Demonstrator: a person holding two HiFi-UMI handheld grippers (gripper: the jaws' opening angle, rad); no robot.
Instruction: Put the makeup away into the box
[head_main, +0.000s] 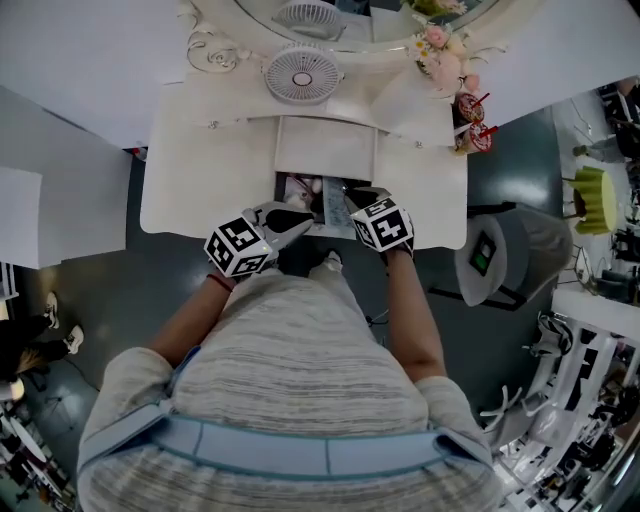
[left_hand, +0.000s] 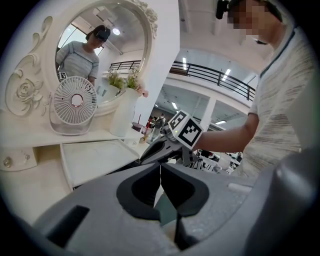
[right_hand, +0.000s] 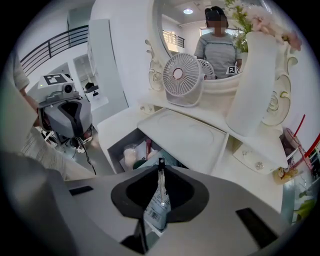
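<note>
Right gripper (right_hand: 160, 171) pitched steeply down over the open drawer (right_hand: 114, 148) at the dressing table's (head_main: 200, 180) front edge, jaws pinching a thin barcoded makeup packet (right_hand: 157, 209). Left gripper (left_hand: 160, 176) nearly level beside it, jaws pressed together, nothing between.

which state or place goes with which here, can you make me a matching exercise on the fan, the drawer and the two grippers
1 fan
2 drawer
3 left gripper
4 right gripper

a shut on a slim barcoded item
b pulled open, makeup inside
c stands before the mirror
d shut, nothing between

Pairs: 1-c, 2-b, 3-d, 4-a
</note>
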